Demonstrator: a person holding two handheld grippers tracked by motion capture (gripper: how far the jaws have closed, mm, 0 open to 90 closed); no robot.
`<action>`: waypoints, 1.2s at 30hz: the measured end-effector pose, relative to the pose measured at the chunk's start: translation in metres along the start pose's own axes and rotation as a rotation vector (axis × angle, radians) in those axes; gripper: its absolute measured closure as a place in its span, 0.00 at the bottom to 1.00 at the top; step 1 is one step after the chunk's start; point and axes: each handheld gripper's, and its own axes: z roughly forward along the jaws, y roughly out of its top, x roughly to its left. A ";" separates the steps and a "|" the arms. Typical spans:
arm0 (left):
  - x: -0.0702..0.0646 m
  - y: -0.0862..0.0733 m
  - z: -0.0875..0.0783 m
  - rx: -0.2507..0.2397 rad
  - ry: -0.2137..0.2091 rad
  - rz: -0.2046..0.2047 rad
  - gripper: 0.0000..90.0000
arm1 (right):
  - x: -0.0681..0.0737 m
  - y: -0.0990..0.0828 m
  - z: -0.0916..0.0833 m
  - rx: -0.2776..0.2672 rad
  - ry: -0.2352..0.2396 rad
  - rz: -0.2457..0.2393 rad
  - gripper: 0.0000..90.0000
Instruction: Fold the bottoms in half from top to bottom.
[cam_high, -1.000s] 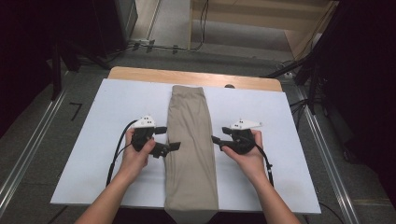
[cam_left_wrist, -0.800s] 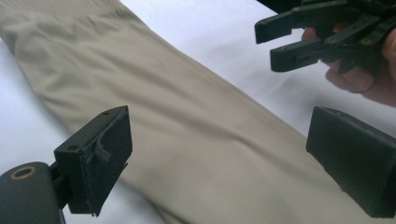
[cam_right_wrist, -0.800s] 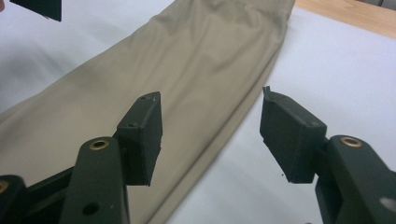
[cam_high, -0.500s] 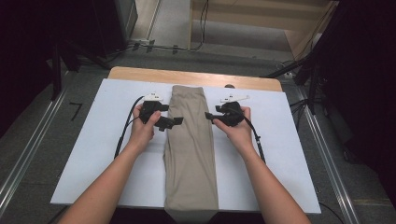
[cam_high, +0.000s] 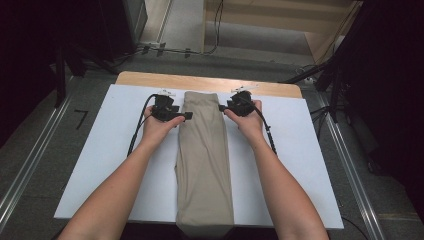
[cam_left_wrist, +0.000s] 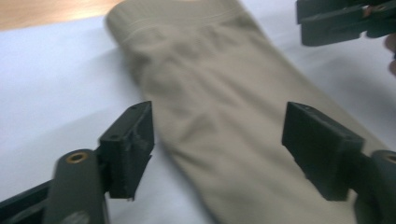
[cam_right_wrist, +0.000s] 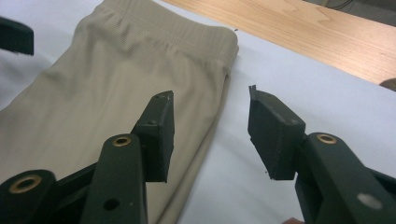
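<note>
On the bench (cam_high: 120, 165), both grippers' fingers, just closing, stand open astride the folded khaki trousers' (cam_high: 204, 150) waistband edges: left gripper (cam_high: 186, 116), right gripper (cam_high: 222, 107).

The folded trousers (cam_high: 203, 150) are khaki cloth, a fine matt knit with a ribbed waistband and soft creases. They lie on a smooth, matt white sheet (cam_high: 110, 165) covering a desk (cam_high: 200, 82) of pale, lightly glossy wood with visible grain. Both grippers' jaws are matt black plastic with rough-edged pads and small brass-coloured metal rivets.
</note>
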 end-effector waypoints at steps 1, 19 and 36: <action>0.003 0.000 0.001 0.007 0.011 -0.011 0.35 | -0.001 0.002 0.004 0.007 -0.004 0.004 0.56; 0.021 0.029 0.027 0.060 0.097 -0.032 0.46 | -0.011 0.024 0.051 0.097 -0.022 -0.007 0.56; 0.030 0.042 0.049 0.094 0.080 -0.023 0.73 | -0.017 0.027 0.059 0.084 0.059 0.048 0.83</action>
